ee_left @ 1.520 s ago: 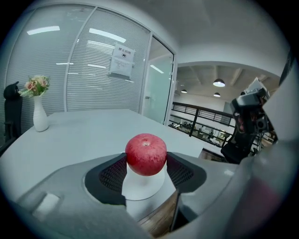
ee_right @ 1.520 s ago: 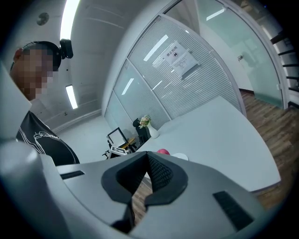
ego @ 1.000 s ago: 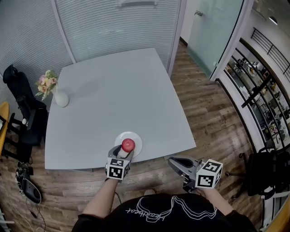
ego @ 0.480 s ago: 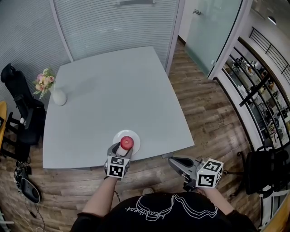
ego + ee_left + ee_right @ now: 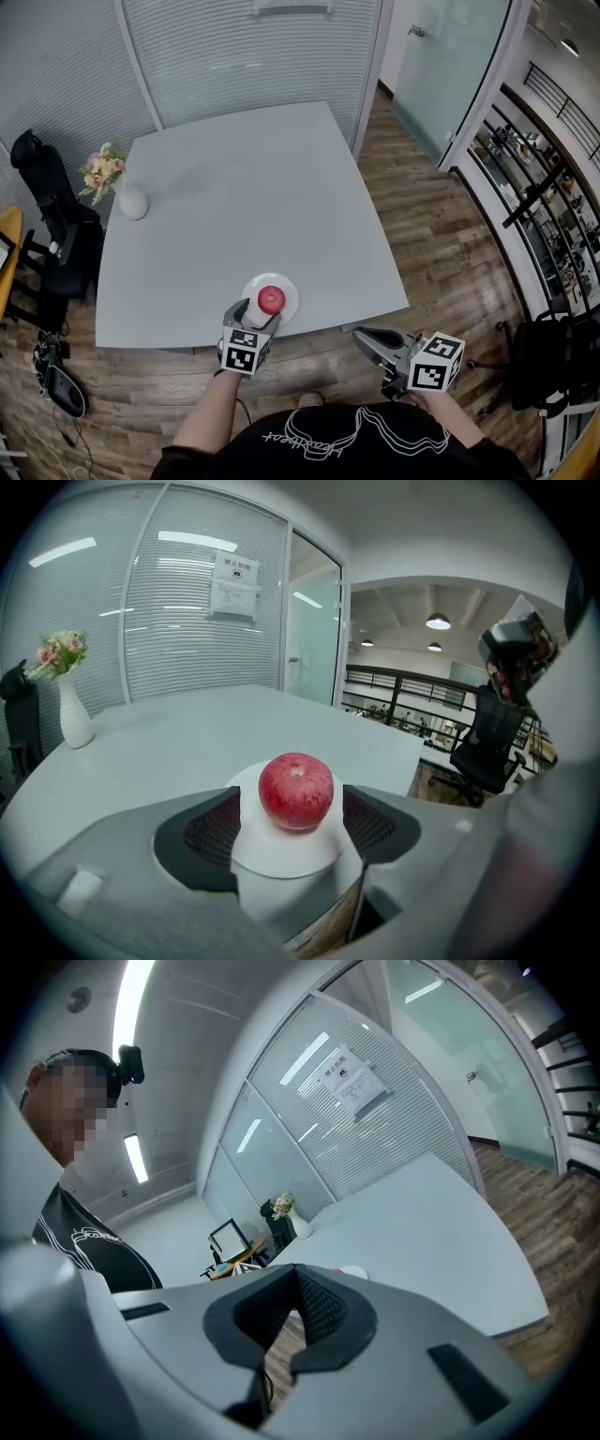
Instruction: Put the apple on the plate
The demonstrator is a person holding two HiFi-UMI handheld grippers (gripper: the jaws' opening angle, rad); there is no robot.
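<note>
Apple point(image 5: 296, 790) sits on plate point(image 5: 281, 850), near front edge of worktop point(image 5: 234, 206). Left claw point(image 5: 295, 829) has just been opening: released, pads clear on either side of the apple, which lies straight ahead between the jaws. Judgement: retreat straight back. Right claw point(image 5: 298, 1321) clenched, empty, farther off

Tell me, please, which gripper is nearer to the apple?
Left. The left gripper flanks the apple, its jaws having just been opening; the right gripper hangs off the table's near edge, well apart.
</note>
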